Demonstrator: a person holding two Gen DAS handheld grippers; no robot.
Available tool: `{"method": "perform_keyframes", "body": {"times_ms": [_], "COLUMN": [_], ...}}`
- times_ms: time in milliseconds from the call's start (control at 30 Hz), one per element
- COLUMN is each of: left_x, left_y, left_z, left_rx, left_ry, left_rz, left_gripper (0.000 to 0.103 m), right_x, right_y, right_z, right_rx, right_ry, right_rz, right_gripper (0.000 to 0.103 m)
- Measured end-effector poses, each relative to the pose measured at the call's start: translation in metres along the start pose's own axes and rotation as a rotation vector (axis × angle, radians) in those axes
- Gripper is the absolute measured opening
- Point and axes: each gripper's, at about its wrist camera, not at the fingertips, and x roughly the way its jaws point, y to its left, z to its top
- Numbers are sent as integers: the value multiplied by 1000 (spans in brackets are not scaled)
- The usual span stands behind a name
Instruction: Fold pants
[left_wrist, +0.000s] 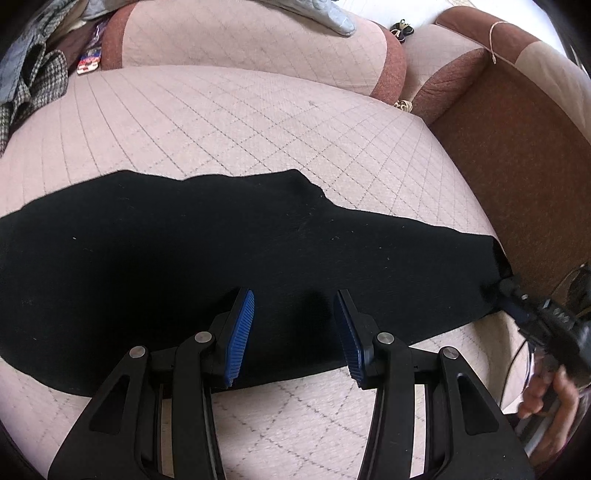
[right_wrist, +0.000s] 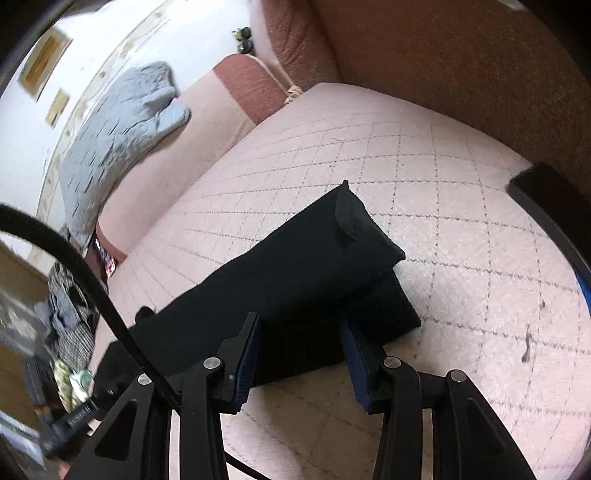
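One pair of black pants (left_wrist: 221, 251) lies flat on the pink quilted sofa seat (left_wrist: 258, 122). Two grippers hang over its near edge. The left gripper (left_wrist: 293, 332) and the right gripper (right_wrist: 301, 354) are both partly open and hold nothing. One grey blanket (right_wrist: 118, 129) lies on the sofa back.

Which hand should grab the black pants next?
Probably the right gripper: its open fingers straddle the free end of the pants. The left gripper hovers mid-length.
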Motion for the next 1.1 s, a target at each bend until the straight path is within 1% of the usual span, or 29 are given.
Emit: {"method": "perform_keyframes", "body": {"times_ms": [67,100,133,167,233,267,300,333,367,433,500,533,567,600,633,667,700,733,800,833,900,933,967,1033,1100], "left_x": [-1,-1,0,0,-1,-2,-3,-5,-6,-9,-8,-7,-5,-4,-3,-3,-3,-3,-3,-1,2,6,11,24,37], "left_y": [2,4,5,7,9,10,11,12,14,18,18,18,16,13,9,5,-2,-9,-22,-30,-50,-62,-74,-99,-121], "left_z": [0,0,0,-1,-2,-2,-3,-3,-2,-1,1,2,2,3,4,5,6,8,14,19,28,33,38,48,57], "left_rx": [6,0,-6,-9,-9,-7,-5,-3,-3,-11,-21,-23,-21,-15,-4,8,27,44,77,97,151,186,220,290,341], "left_ry": [-10,-11,-8,-6,-8,-10,-12,-13,-14,-32,-40,-37,-32,-26,-22,-23,-27,-29,-25,-22,-22,-17,-6,28,66], "left_rz": [10,11,9,8,12,16,22,27,28,33,41,41,40,37,30,23,11,-5,-51,-84,-140,-168,-195,-261,-317], "left_gripper": [45,45,45,45,45,45,45,45,45,45,45,45,45,45,45,45,45,45,45,45,46,54,61,61,61], "right_x": [-10,-12,-12,-9,3,7,8,8,7,-2,-12,-12,-7,3,10,12,7,3,-8,-14,-26,-29,-29,-26,-23], "right_y": [5,8,11,13,9,5,2,0,-2,0,1,-4,-7,-15,-21,-25,-29,-29,-26,-25,-26,-29,-31,-36,-34], "right_z": [-2,-2,-2,-2,0,2,3,5,5,3,-1,-3,-4,-6,-7,-8,-9,-9,-11,-13,-18,-19,-21,-20,-21], "right_rx": [-11,-25,-39,-57,-42,-20,2,22,57,67,60,76,86,93,107,128,154,150,85,54,21,16,7,-10,-36], "right_ry": [-15,-23,-28,-22,11,7,-20,-19,0,-16,-33,-26,-9,26,56,61,48,45,36,25,-2,-12,-16,-20,-46], "right_rz": [15,2,-16,-53,-97,-80,-59,-43,8,81,117,134,119,76,73,91,116,112,50,16,-21,-29,-34,-25,-19], "right_gripper": [42,43,45,47,47,44,23,11,5,5,5,5,5,5,5,5,7,9,19,21,31,34,40,40,41]}}
